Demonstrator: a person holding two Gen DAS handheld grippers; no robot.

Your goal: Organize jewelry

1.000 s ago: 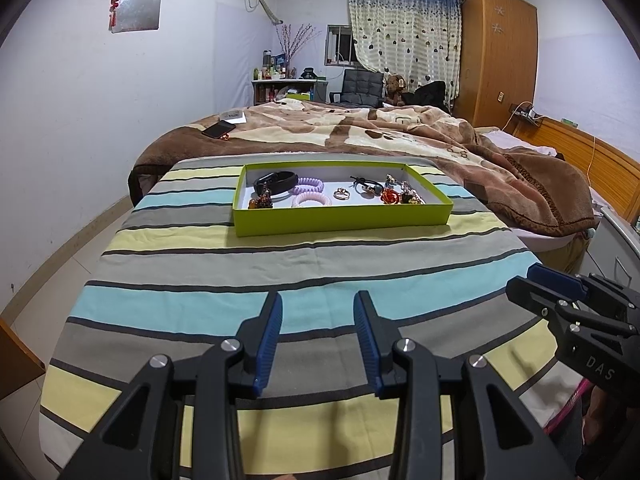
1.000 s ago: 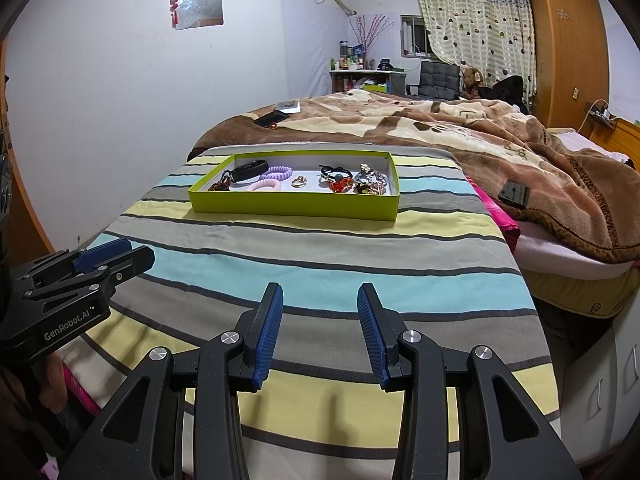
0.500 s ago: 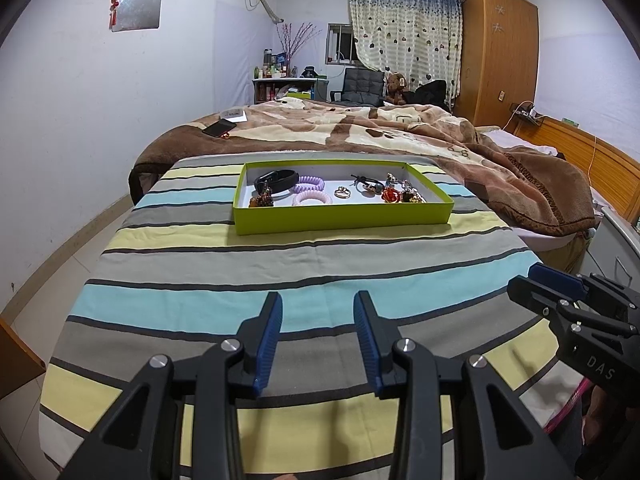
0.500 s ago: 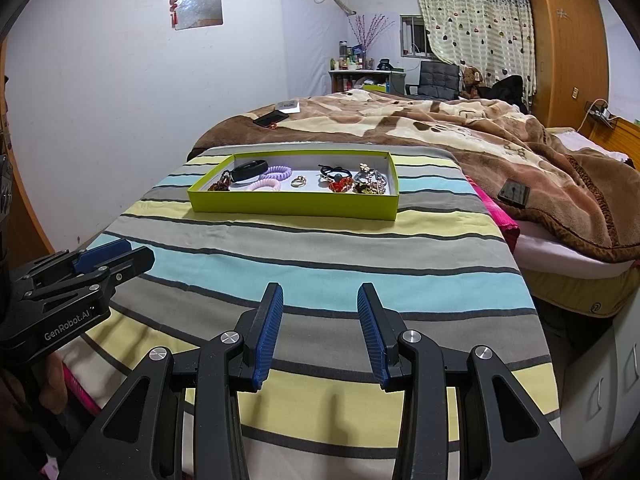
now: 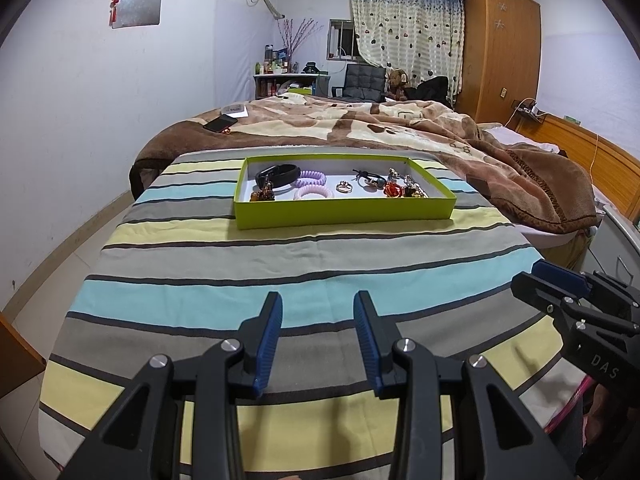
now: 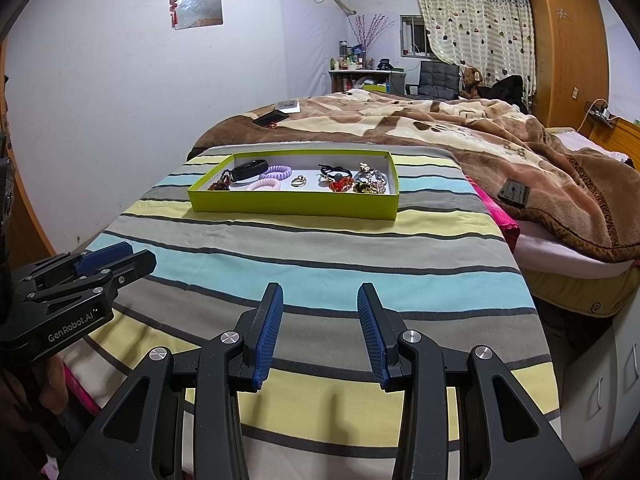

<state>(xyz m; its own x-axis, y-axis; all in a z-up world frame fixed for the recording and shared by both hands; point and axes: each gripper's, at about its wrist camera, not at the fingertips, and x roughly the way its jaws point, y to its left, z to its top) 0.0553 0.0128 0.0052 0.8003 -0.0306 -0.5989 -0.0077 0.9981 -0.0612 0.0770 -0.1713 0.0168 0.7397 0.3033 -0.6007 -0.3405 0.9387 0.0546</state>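
A shallow lime-green tray (image 5: 344, 211) (image 6: 294, 204) sits on the far part of a striped cloth. Inside lie a black band (image 5: 278, 173), purple and pink coil hair ties (image 5: 313, 193), a gold ring (image 5: 344, 188), a dark hair tie (image 5: 368, 178) and a cluster of red and gold pieces (image 5: 402, 189). My left gripper (image 5: 317, 334) hangs open over the near stripes, well short of the tray, nothing between its blue pads. My right gripper (image 6: 320, 330) is likewise open and empty, beside the left one.
The striped cloth (image 5: 280, 256) covers a table that ends at right beside a bed with a brown blanket (image 5: 460, 140). A phone (image 5: 221, 123) lies on the blanket far left, another dark phone (image 6: 514, 193) near the bed's edge. White drawers (image 6: 600, 380) stand at right.
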